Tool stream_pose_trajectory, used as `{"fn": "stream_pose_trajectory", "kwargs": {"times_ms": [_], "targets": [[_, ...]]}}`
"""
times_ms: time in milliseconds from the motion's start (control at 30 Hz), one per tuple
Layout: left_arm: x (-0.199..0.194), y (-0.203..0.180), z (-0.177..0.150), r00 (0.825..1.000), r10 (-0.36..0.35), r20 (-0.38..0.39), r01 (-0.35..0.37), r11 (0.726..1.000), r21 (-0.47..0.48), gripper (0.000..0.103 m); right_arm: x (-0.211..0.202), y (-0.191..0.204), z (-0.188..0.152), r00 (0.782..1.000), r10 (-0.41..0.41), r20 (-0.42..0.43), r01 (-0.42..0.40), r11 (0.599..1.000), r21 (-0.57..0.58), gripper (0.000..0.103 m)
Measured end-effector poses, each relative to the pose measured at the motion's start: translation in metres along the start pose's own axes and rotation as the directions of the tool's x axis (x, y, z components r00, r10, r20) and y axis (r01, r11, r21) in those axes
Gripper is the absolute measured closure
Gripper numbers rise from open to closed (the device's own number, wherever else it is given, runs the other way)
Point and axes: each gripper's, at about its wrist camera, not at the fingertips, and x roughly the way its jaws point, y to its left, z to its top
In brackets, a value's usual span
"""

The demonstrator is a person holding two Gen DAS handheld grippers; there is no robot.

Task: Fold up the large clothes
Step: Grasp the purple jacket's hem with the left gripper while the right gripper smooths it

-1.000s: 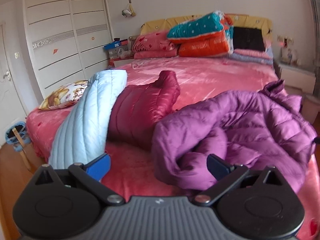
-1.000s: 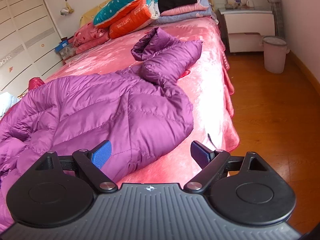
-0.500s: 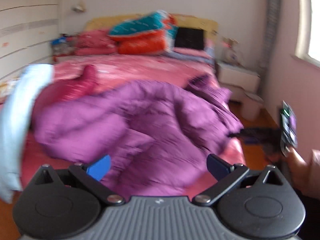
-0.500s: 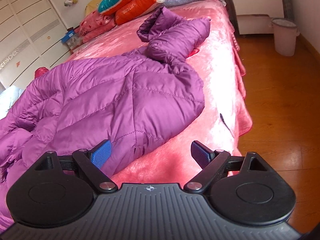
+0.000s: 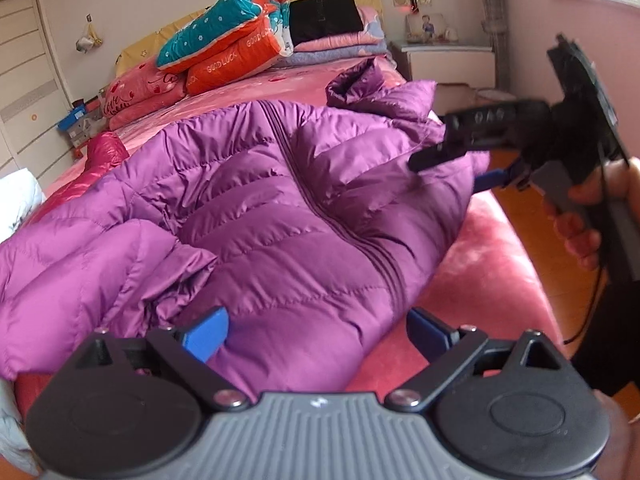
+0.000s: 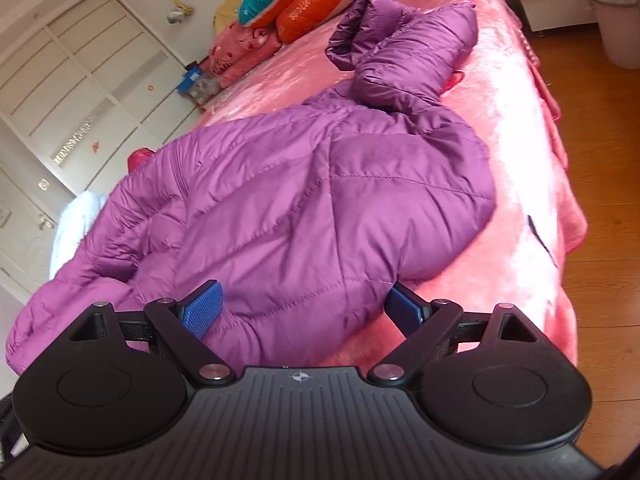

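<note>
A purple puffer jacket (image 5: 280, 216) lies crumpled on the pink bed (image 5: 492, 264), its hood (image 5: 360, 84) toward the headboard. It also shows in the right wrist view (image 6: 304, 208). My left gripper (image 5: 316, 334) is open, just above the jacket's near hem. My right gripper (image 6: 304, 312) is open, its jaws straddling the jacket's near edge without closing. In the left wrist view the right gripper (image 5: 444, 168) hovers at the jacket's right side, held by a hand.
A dark red jacket (image 5: 104, 152) and a light blue garment (image 5: 18, 196) lie left of the purple one. Folded quilts (image 5: 228, 52) and pillows are stacked at the headboard. A nightstand (image 5: 448, 60), bin (image 6: 618, 24), wooden floor (image 6: 612, 208) and wardrobe (image 6: 92, 92) surround the bed.
My left gripper swung right, from the blue and red garments to the purple jacket. My right gripper moved closer over the jacket's near edge. Both stayed open.
</note>
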Motion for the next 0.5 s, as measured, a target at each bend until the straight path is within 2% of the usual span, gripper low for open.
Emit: {"fn": "stream_pose_trajectory", "kwargs": {"times_ms": [300, 500], "targets": [[0.028, -0.013, 0.010, 0.998, 0.047, -0.032, -0.047, 0.999, 0.010, 0.005, 0.006, -0.011, 0.018, 0.993, 0.112, 0.036, -0.115, 0.986, 0.123, 0.000], [0.046, -0.019, 0.022, 0.996, 0.081, -0.048, -0.080, 0.997, 0.009, 0.004, 0.007, -0.011, 0.030, 0.969, 0.225, 0.099, -0.238, 0.960, 0.147, 0.000]]}}
